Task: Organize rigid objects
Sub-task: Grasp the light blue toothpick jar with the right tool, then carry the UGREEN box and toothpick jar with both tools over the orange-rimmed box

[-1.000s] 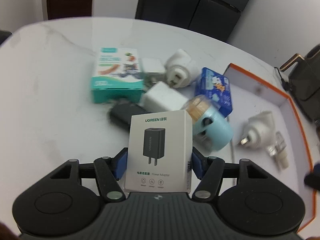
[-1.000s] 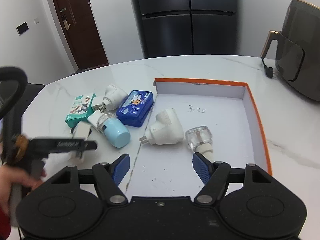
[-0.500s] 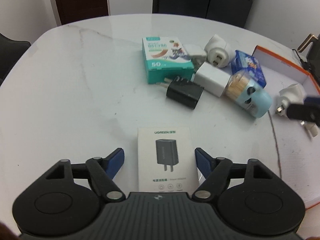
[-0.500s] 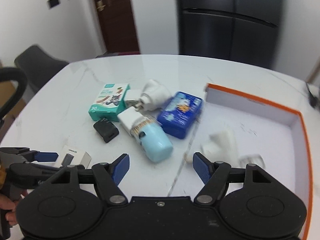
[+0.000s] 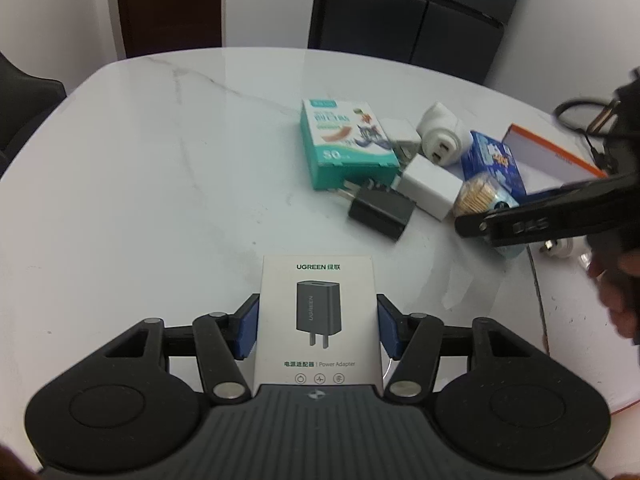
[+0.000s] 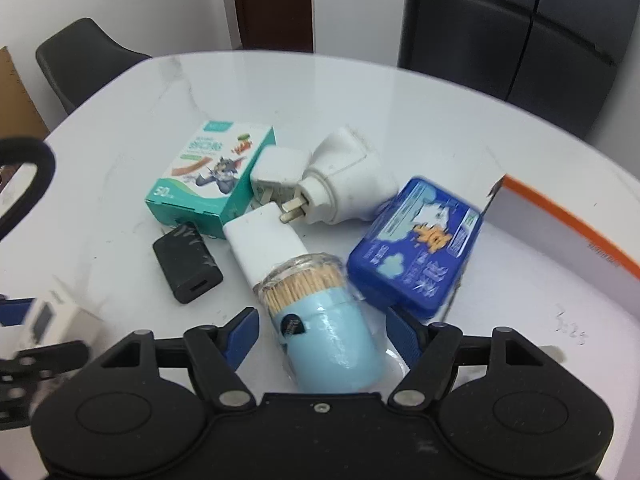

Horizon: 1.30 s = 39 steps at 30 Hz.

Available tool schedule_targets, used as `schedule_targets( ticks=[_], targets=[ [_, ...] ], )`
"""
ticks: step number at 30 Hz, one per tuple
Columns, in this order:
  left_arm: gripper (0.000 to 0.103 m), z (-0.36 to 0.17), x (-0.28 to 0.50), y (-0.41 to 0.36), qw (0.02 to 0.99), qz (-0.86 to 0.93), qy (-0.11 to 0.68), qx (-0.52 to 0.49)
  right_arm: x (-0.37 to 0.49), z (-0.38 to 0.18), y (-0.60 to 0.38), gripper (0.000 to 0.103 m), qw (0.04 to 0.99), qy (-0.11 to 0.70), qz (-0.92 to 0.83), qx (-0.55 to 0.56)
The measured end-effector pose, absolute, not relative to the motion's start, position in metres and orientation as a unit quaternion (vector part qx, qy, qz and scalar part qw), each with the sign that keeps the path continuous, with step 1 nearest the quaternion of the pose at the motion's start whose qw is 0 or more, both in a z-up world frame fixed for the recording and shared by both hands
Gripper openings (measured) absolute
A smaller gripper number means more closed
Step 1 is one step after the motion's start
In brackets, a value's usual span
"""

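Left wrist view
- Left gripper [image 5: 318, 328]: lower centre; blue pads beside both edges of the adapter box [image 5: 318, 320]; whether they press it cannot be told.
- Adapter box: white, flat on the table [image 5: 140, 184].
- Clutter: right of centre; teal box [image 5: 344, 142], black charger [image 5: 382, 212], white charger [image 5: 430, 190], toothpick jar [image 5: 482, 198].
- Right gripper [image 5: 472, 226]: right edge, over the jar.

Right wrist view
- Right gripper [image 6: 322, 334]: spread wide, fingers on either side of the toothpick jar [image 6: 324, 320], not touching it.
- Jar: lower centre, lying on its side.
- Blue case [image 6: 416, 248]: just right of the jar.
- Tray [image 6: 560, 220]: right edge, orange rim.
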<state>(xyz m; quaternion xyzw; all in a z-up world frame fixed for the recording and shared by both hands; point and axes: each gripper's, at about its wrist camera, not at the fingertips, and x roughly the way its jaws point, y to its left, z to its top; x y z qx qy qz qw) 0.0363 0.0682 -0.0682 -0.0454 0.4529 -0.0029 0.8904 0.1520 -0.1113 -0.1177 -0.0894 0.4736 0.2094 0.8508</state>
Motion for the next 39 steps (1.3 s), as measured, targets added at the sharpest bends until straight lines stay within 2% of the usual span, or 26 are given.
schedule_targets(
  ticks=[2,6,16,26,39],
  targets=[
    [0.059,-0.062,0.035,0.071,0.894,0.001,0.445,-0.05,0.151,-0.123,-0.109,0.068,0.851,0.477,0.201,-0.086],
    [0.059,-0.046,0.034,0.07,0.9,0.003,0.432,-0.059,0.136,-0.12,-0.111,0.059,0.854,0.47,0.209,-0.072],
    [0.059,-0.001,0.027,0.038,0.916,-0.009,0.398,-0.054,0.08,-0.075,-0.149,0.059,0.88,0.431,0.201,-0.003],
    [0.059,0.023,0.015,-0.019,0.913,-0.042,0.402,-0.059,0.023,-0.024,-0.208,0.059,0.902,0.394,0.172,0.037],
    [0.059,0.041,0.02,-0.11,0.918,-0.103,0.384,-0.013,-0.019,0.034,-0.3,0.059,0.935,0.336,0.084,0.075]
  ],
)
